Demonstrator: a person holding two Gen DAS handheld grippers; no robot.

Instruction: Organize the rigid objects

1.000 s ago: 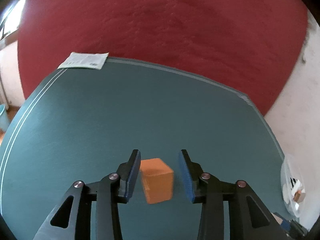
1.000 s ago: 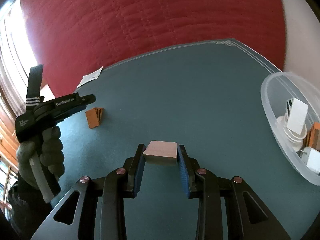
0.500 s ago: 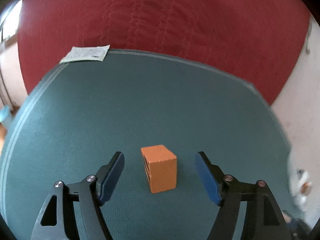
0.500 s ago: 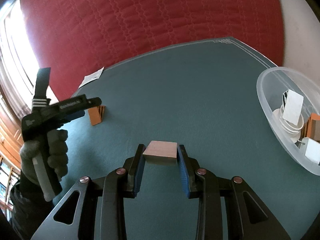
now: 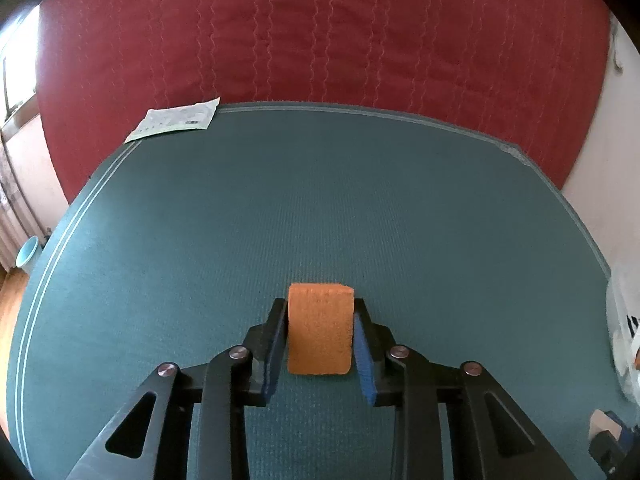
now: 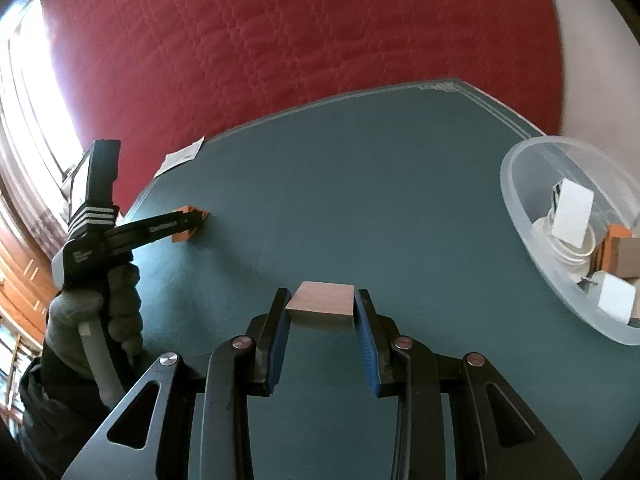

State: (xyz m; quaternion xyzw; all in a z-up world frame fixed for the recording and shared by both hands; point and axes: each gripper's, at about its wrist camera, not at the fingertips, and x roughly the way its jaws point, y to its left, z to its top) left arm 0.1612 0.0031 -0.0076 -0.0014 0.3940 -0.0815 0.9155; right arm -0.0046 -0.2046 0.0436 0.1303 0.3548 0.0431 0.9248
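Left gripper [image 5: 320, 332] clamped on orange block [image 5: 320, 330], blue pads [image 5: 273, 350] pressed against both side faces; jaws just closed in from a wide spread, block between them. Block upright, broad orange face toward the lens, base down at the teal mat [image 5: 280, 208]; whether lifted or resting, cannot tell. In the right wrist view, same block [image 6: 188, 229] seen far left near the mat's edge, partly hidden behind the black finger of the left gripper [image 6: 192, 220], with a gloved hand [image 6: 96, 320] wrapped around the gripper's handle.

Right gripper [image 6: 322, 314] closed on wooden block [image 6: 322, 307], a pale tan slab held flat between the 2 blue pads [image 6: 365, 344], top face showing, front edge in shadow. Held over the middle of the mat, well apart from the orange block.

Clear plastic bowl [image 6: 532, 224] at the right edge of the mat, near the wooden block but not touching. Inside: white pieces, a coil of white cord, and an orange-and-tan block leaning on the far wall; exact count unclear. Only a blurred sliver of the same bowl [image 5: 622, 320] visible at the right rim of the left wrist view.

White paper slip [image 5: 174, 123] flat on the far left corner of the mat, overhanging toward the red quilted cover [image 5: 320, 32] behind. Small light-blue bowl [image 5: 27, 255] on the floor at far left.
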